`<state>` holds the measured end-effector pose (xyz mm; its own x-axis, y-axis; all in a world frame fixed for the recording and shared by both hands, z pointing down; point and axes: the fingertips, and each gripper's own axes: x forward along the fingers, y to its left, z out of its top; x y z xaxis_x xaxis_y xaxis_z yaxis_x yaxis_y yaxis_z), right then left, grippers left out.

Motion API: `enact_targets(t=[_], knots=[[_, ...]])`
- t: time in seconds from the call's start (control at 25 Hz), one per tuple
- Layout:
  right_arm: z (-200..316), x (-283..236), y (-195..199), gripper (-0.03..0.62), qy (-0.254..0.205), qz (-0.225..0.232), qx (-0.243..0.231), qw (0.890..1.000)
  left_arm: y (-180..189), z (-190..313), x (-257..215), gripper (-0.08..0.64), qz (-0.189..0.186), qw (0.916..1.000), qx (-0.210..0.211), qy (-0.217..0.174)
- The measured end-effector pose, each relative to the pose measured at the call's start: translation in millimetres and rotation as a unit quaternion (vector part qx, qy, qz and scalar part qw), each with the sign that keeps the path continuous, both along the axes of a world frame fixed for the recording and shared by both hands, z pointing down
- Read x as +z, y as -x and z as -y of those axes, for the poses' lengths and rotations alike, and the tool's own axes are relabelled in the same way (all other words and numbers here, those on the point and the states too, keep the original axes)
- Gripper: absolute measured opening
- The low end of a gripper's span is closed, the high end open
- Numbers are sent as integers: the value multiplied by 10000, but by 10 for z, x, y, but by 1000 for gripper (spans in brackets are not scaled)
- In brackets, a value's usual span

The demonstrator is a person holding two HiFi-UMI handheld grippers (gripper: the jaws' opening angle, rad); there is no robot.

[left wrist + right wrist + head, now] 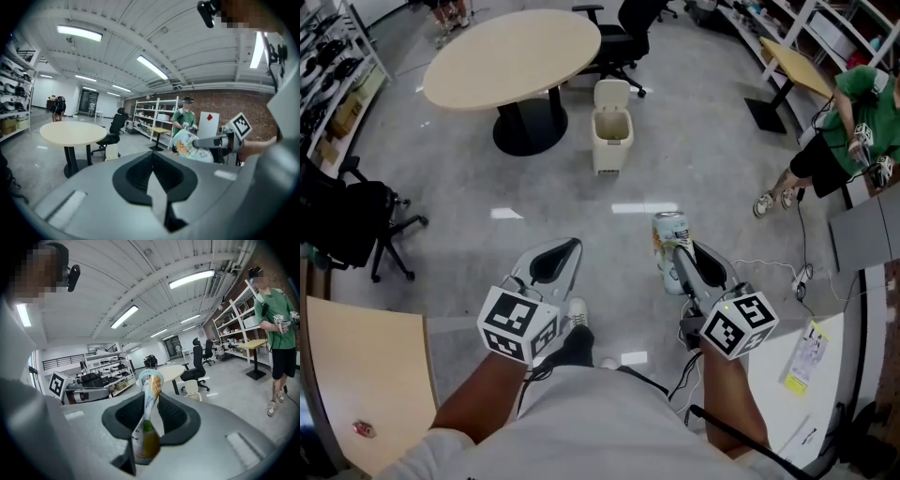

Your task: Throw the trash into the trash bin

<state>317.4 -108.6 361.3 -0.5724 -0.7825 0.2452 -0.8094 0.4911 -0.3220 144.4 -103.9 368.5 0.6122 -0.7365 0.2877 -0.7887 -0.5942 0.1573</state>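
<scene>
A cream trash bin (611, 131) with its lid up stands on the floor ahead, beside the round table; it also shows small in the left gripper view (111, 151) and the right gripper view (191, 389). My right gripper (677, 255) is shut on a crumpled printed snack package (667, 232), which stands up between its pads (151, 380). From the left gripper view the package (186, 143) hangs off to the right. My left gripper (555, 262) is held beside it at the same height, its jaws closed together with nothing between them.
A round beige table (514, 56) and a black office chair (623, 37) stand behind the bin. Another black chair (356, 225) is at the left. A person in a green shirt (858, 112) stands at the far right. Desk tops (366, 375) flank me, and a cable (769, 267) lies on the floor.
</scene>
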Motion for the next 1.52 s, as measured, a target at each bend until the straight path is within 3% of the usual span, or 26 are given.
enact_targets(t=[0.72, 1.16, 1.52], knots=[[968, -226, 400, 97, -218, -319, 284, 9988, 563, 1085, -203, 8, -260, 9992, 80, -302], [1151, -243, 326, 97, -236, -380, 374, 9983, 383, 1275, -156, 8, -222, 9988, 400, -183], [1507, -211, 247, 97, -251, -338, 316, 9986, 343, 1565, -85, 8, -203, 9993, 297, -63]])
